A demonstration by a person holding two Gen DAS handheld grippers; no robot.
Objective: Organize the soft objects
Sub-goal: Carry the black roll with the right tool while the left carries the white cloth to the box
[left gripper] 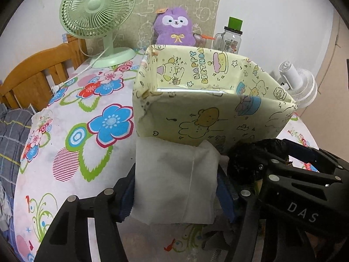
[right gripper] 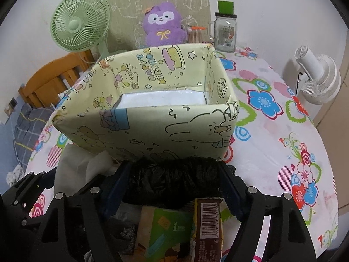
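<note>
Your left gripper (left gripper: 175, 187) is clenched on a soft white pouch of non-woven fabric (left gripper: 176, 179), its blue pads pressing both sides at the lower centre of the left wrist view; a seam runs down the pouch's middle. Your right gripper (right gripper: 174, 181) is clamped on a crinkled black plastic bundle (right gripper: 174, 180) at the lower centre of the right wrist view (the bundle bulges glossy and wrinkled between the pads). Below it, at the bottom of that frame, lie a green printed cardboard packet (right gripper: 168, 229) and a brown wrapper with a barcode (right gripper: 207, 224).

Just beyond both loads, mid-frame, stands a pale yellow open-topped box wrapped in cartoon birthday paper (left gripper: 218, 118), its white floor showing in the right wrist view. It sits on a tablecloth with bright flower prints (left gripper: 87, 135).

Further back, toward the top of the frame, are a mint-green plastic desk fan (left gripper: 96, 11), a fluffy purple plush toy (left gripper: 174, 28), a clear glass jar with a handle (right gripper: 224, 32) and, at the right edge, a white fan (right gripper: 320, 80).
</note>
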